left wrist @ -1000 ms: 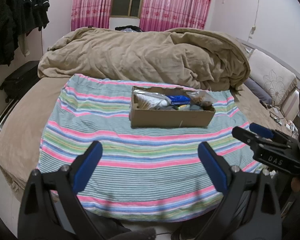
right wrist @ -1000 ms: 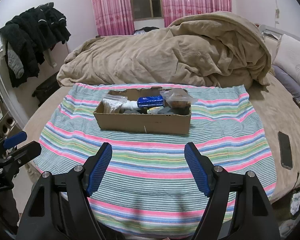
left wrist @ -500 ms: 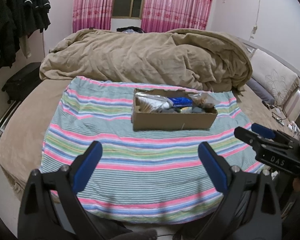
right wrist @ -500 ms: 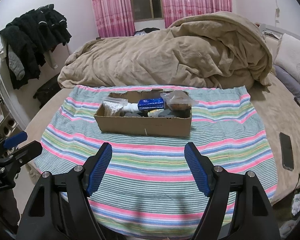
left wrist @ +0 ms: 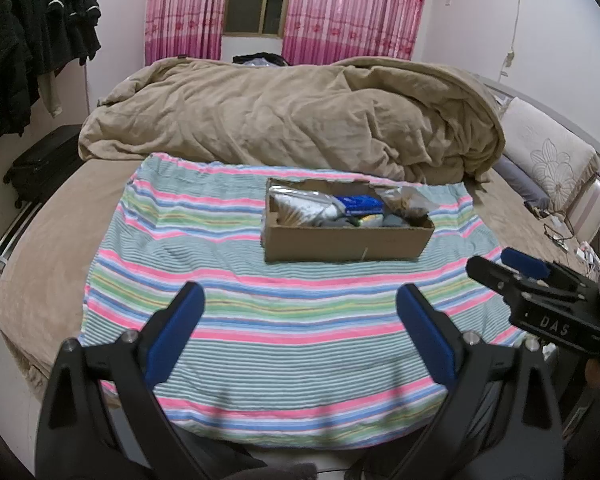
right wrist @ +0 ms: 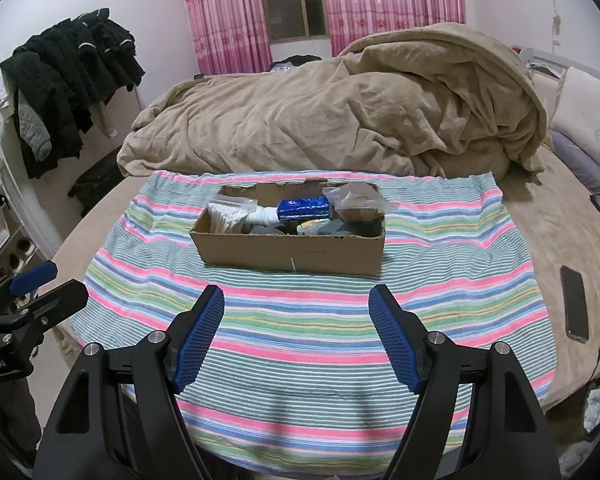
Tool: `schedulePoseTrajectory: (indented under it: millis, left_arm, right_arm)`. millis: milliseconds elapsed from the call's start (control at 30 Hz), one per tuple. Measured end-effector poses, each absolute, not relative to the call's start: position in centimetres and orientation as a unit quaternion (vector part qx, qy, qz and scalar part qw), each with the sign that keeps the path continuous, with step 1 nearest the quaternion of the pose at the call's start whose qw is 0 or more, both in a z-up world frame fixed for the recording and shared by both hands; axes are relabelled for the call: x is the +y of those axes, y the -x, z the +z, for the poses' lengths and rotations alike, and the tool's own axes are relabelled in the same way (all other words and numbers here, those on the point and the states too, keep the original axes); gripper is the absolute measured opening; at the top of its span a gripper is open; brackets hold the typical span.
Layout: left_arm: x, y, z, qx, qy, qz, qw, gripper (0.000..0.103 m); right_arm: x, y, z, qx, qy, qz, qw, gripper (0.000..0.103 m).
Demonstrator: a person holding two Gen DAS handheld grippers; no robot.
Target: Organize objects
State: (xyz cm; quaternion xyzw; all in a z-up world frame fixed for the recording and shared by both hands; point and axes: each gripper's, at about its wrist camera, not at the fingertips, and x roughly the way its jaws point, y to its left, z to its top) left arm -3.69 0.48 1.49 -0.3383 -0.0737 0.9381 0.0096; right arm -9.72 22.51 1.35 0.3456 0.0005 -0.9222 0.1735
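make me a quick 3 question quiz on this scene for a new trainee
1. True or false: the left gripper is shut on something.
2. Multiple choice: the brown cardboard box sits on A) the tan crumpled duvet B) the striped pastel cloth C) the floor.
3. Fill in: the flat blue packet lies ___ the box.

Key:
1. False. Both it and the right gripper are open and hold nothing.
2. B.
3. Inside, between the clear bag of cotton swabs and the clear bag of brown contents.
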Motion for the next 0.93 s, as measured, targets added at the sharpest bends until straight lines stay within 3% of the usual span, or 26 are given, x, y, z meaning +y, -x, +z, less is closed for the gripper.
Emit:
schedulePoseTrajectory:
  millis: [933]
  left_arm:
    - [0.2,4.5,0.5,-0.069,0.337,0.939,0.02,0.098]
  right_arm:
    - [22.1,9.9,0.4,0.001,-0.353,-0.919,0.174,0.078]
